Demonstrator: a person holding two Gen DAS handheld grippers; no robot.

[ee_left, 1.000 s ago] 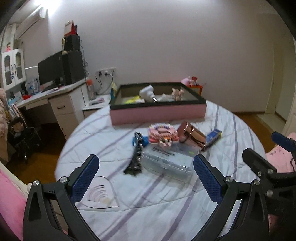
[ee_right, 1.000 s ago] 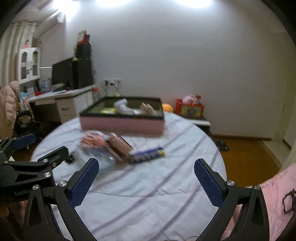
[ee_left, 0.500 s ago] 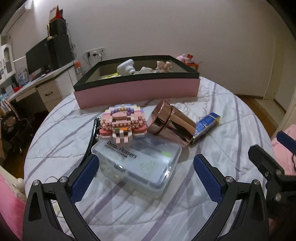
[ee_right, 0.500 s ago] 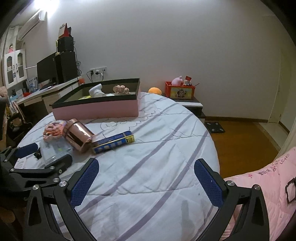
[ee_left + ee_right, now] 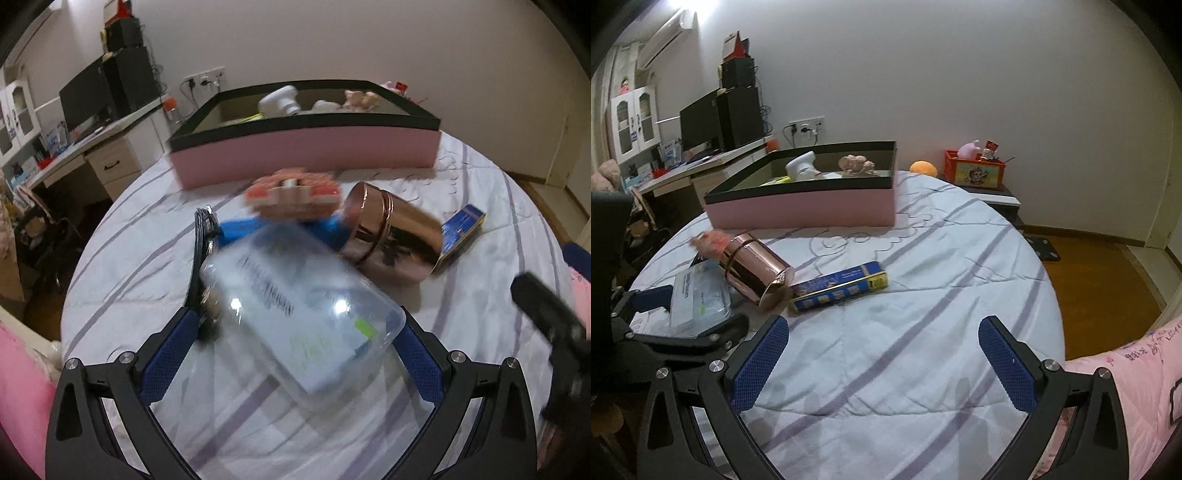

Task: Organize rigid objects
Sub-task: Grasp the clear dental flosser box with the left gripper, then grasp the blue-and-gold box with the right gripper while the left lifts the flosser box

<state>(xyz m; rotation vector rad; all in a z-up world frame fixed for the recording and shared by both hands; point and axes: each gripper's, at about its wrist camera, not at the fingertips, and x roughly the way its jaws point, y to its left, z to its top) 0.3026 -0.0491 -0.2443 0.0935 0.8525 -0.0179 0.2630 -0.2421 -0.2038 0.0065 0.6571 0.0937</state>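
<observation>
The pink box (image 5: 801, 206) at 12 o'clock already holds a few items. The clear plastic case (image 5: 295, 314), copper jar (image 5: 755, 271), blue carton (image 5: 838, 290) and brick toy (image 5: 291, 195) wait outside. The left gripper (image 5: 291, 354) straddles the case, jaws spread; the right gripper (image 5: 882, 362) hovers spread, holding nothing.

Sitting in front of one pink tray (image 5: 801, 208): one clear plastic box (image 5: 295, 306), one copper canister (image 5: 391, 236), one blue carton (image 5: 838, 288), one brick toy (image 5: 291, 194). At least two items lying inside the tray.
</observation>
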